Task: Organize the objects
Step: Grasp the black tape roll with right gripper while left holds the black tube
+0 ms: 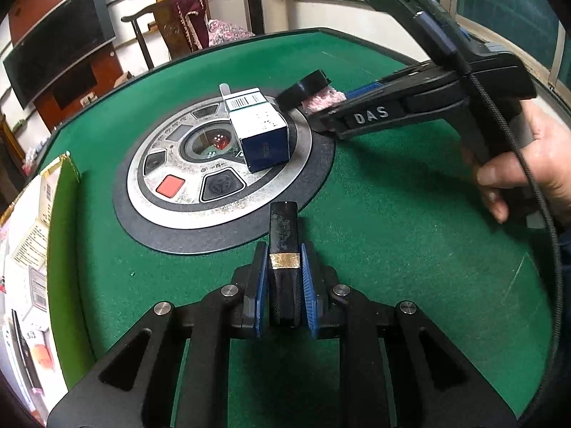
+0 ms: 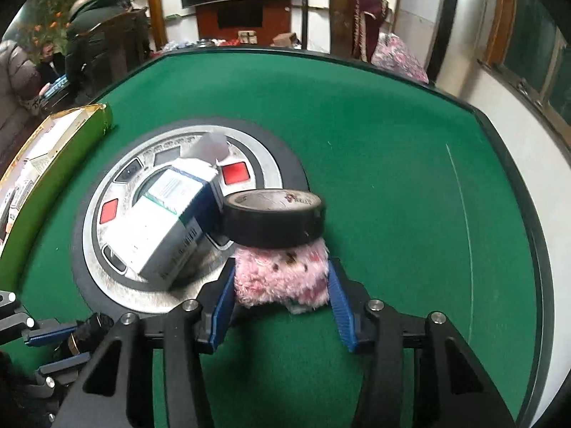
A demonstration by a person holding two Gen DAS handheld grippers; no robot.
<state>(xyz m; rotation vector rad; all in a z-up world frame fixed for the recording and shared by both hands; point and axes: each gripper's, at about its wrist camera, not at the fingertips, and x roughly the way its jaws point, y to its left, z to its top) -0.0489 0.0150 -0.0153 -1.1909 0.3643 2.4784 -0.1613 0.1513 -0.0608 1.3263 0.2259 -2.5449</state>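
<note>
Green felt table (image 2: pixel 374 114): round control panel (image 1: pixel 171 192), green-sided tray (image 2: pixel 71 135).

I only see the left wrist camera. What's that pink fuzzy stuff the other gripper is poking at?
Observer: In the right wrist view it's a pink fluffy pad with dark spots. The right gripper has a blue pad touching each side of it.
Child: Where's the black tape sitting?
Observer: The black tape roll lies flat on top of the pink fluffy pad, with its pale inside facing up.
Child: How many red buttons are on the round thing?
Observer: Two. One red button is behind the white box, and the second red button is on the left side of the round panel.
</note>
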